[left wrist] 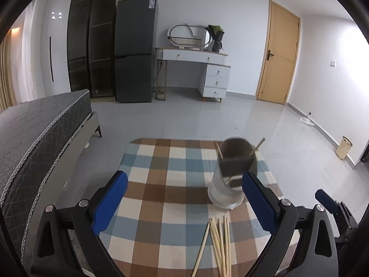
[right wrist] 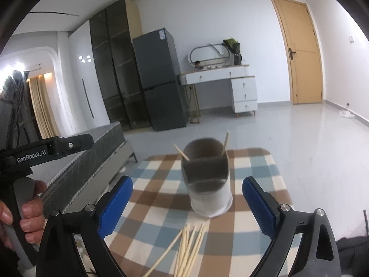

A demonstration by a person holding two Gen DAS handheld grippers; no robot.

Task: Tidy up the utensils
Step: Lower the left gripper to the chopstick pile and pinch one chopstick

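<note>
While both the left gripper (left wrist: pixel 184 198) and right gripper (right wrist: pixel 186 205) stand spread and empty, we lower one onto the loose chopsticks (left wrist: pixel 220 242) lying just below our fingers, pinching mid-length; the holder (right wrist: pixel 207 184) waits ahead.

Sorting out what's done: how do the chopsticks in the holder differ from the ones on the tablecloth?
The chopsticks in the holder number two and stand leaning, tips poking above the rim of the utensil holder; the loose chopsticks are many and lie flat on the checked tablecloth. The held pair lean apart to opposite sides; the loose ones lie bunched, one splayed off. Both sets are pale and thin.
</note>
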